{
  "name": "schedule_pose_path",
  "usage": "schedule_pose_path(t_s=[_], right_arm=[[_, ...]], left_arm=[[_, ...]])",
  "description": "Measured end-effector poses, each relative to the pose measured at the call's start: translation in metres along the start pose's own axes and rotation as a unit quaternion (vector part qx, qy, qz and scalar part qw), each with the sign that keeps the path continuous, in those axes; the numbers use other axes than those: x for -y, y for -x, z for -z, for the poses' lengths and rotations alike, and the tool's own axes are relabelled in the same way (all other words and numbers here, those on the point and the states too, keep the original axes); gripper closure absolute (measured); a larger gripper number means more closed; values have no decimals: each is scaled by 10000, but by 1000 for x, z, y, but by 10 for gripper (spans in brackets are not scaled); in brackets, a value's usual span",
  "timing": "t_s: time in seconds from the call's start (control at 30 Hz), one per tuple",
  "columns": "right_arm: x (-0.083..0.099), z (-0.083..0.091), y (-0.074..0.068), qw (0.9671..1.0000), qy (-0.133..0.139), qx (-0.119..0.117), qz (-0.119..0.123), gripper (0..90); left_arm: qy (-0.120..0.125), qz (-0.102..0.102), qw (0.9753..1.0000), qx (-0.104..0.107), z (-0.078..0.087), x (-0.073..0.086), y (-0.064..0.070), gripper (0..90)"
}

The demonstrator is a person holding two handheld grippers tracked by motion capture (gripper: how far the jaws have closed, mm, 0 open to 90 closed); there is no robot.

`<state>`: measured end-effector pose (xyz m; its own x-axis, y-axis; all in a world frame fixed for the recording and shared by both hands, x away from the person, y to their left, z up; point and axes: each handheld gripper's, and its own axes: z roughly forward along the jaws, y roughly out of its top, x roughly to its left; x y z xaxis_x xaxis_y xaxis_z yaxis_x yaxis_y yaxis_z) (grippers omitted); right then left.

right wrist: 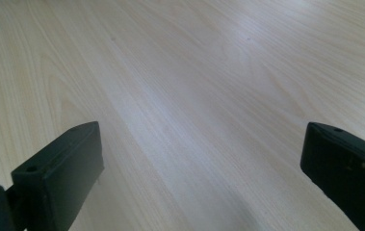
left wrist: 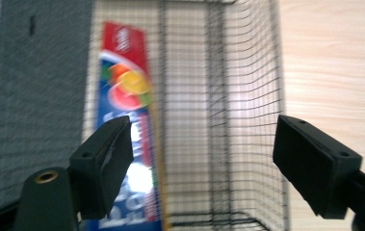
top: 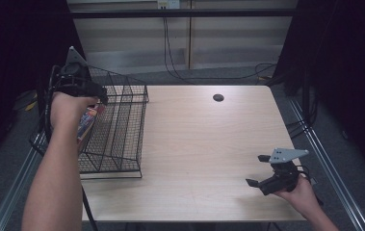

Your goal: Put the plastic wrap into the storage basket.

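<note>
Left gripper (top: 91, 94): upper left of the high view, held over the wire basket; in the left gripper view (left wrist: 202, 159) pointing down into it.
Left jaws: spread wide, clamping nothing; the box seen just behind the left-hand jaw in the left gripper view, contact not clear.
Box (left wrist: 129, 125): long, blue and red with fruit printed on it; lying inside the basket along its left side, left of centre in the left gripper view; in the high view (top: 87, 121) a strip of colour just below the left hand, partly hidden by it.
Basket (top: 122, 130): black wire mesh, on the left edge of the tabletop, left of centre in the high view; mesh walls and floor (left wrist: 228, 96) across the middle of the left gripper view.
Right gripper (top: 262, 171): lower right of the high view, low over the tabletop, well apart from the basket.
Right jaws: wide open, bare wood between them in the right gripper view (right wrist: 202, 163).
Tabletop (top: 209, 144): pale wood, a small dark round hole (top: 218, 97) near its far edge.
</note>
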<state>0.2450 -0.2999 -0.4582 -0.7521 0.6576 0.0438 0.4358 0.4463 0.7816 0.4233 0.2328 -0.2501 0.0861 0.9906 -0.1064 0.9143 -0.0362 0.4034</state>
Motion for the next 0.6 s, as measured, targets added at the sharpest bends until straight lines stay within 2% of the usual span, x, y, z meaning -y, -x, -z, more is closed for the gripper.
schedule_pose_path(t_s=[0.03, 0.2, 0.3, 0.47, 0.6], right_arm=[[0, 0, 0, 10000, 8, 1, 3, 10], [0, 1, 0, 10000, 13, -5, -5, 10], [0, 1, 0, 10000, 8, 21, -5, 10], [0, 1, 0, 10000, 12, -11, -5, 10], [0, 1, -1, 10000, -7, 0, 16, 10]], left_arm=[[17, 17, 10000, 20, 0, 0, 2, 201], [64, -190, 9997, 137, -3, 1, 17, 138], [105, -338, 9991, 216, -5, 0, 28, 122], [131, -460, 9982, 349, -8, 1, 40, 107], [159, -531, 9970, 546, -10, 3, 49, 98]])
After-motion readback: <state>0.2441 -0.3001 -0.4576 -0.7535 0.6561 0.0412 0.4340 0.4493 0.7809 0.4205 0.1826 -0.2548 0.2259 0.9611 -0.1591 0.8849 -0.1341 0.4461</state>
